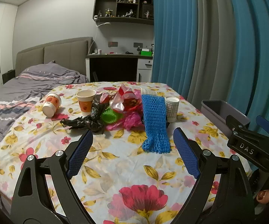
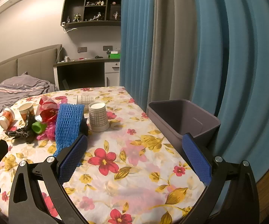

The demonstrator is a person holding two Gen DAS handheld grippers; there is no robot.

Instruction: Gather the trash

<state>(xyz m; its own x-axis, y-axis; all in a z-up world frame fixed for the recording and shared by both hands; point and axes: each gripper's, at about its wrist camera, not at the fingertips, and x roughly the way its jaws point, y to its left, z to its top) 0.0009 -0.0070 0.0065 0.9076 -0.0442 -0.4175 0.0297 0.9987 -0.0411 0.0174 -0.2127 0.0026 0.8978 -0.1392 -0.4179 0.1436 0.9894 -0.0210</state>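
beside the trash pile (image 1: 123,110), a grey bin (image 2: 183,119) by blue curtains (image 2: 227,56)

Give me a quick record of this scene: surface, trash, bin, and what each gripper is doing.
surface: table with floral cloth
trash: blue foam net, black bag, pink bag, green net, red wrapper, four paper cups
cup positions: two lying, one upright, one upside down
bin: grey bin, at the table's right edge, nothing visible inside
left gripper: open, holding nothing
right gripper: open, holding nothing
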